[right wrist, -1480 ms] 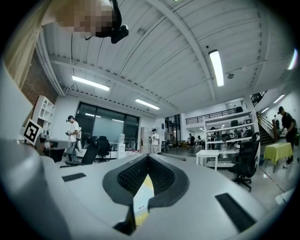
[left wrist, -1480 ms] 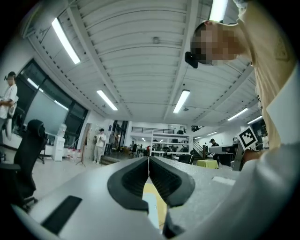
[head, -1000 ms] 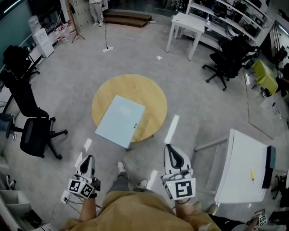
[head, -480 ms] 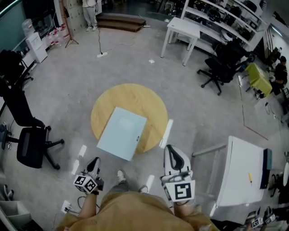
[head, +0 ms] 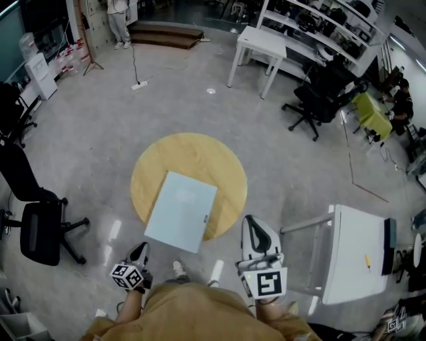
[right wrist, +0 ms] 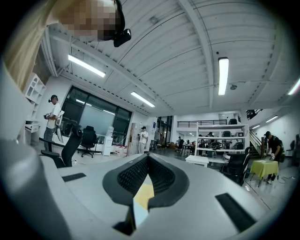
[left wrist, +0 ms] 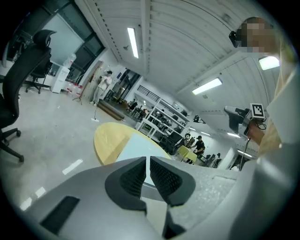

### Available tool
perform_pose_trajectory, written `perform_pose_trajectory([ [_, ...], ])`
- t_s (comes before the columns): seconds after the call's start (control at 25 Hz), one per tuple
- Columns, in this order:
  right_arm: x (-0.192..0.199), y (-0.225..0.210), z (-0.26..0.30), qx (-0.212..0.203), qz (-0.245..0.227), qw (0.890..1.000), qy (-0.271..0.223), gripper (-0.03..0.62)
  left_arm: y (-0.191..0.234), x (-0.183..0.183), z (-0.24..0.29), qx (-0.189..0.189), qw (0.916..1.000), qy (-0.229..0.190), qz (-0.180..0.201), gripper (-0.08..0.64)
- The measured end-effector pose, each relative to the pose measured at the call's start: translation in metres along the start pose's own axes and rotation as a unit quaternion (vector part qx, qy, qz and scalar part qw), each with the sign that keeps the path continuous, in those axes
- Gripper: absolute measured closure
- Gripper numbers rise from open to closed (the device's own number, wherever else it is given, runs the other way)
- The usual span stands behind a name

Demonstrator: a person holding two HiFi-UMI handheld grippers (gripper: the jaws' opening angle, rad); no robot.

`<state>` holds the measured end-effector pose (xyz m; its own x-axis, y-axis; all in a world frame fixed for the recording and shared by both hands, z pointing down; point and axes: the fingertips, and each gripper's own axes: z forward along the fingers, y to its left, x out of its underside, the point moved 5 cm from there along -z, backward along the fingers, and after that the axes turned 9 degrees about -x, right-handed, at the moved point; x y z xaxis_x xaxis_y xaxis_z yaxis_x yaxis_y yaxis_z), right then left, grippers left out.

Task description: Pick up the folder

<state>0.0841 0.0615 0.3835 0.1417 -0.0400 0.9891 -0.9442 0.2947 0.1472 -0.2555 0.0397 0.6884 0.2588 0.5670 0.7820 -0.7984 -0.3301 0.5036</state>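
Observation:
A pale blue folder (head: 181, 211) lies flat on a round wooden table (head: 193, 160), with its near corner hanging over the table's front edge. In the head view my left gripper (head: 140, 248) is shut and empty, low at the left, short of the folder's near corner. My right gripper (head: 250, 221) is also shut and empty, just right of the table's edge. In the left gripper view the folder (left wrist: 136, 147) and table (left wrist: 108, 138) lie straight ahead beyond the closed left gripper (left wrist: 147, 159). In the right gripper view the right gripper (right wrist: 147, 157) points level across the room.
A black office chair (head: 36, 230) stands at the left. A white table (head: 353, 256) is close on the right. Farther off are a white desk (head: 258, 41), another black chair (head: 313, 100), shelving and a standing person (head: 118, 16).
The table and folder have come closer to me and lower in the head view. My left gripper has sunk and moved in towards the folder's near corner. Both stay shut.

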Motion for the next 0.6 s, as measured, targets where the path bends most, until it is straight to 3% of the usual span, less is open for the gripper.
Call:
perform_pose_trajectory([
  [0.36,0.019,0.011,0.065,0.018,0.003,0.999,0.027,0.592,0.045,0.002,0.057,0.053,0.9943,0.056,-0.074,0.465],
  [0.52,0.029,-0.014,0.082,0.015,0.000,0.999,0.037,0.592,0.044,0.023,0.085,0.060,0.9863,0.081,-0.131,0.409],
  [0.6,0.031,-0.039,0.089,0.006,-0.001,0.999,0.032,0.592,0.031,0.035,0.104,0.063,0.9781,0.089,-0.178,0.364],
])
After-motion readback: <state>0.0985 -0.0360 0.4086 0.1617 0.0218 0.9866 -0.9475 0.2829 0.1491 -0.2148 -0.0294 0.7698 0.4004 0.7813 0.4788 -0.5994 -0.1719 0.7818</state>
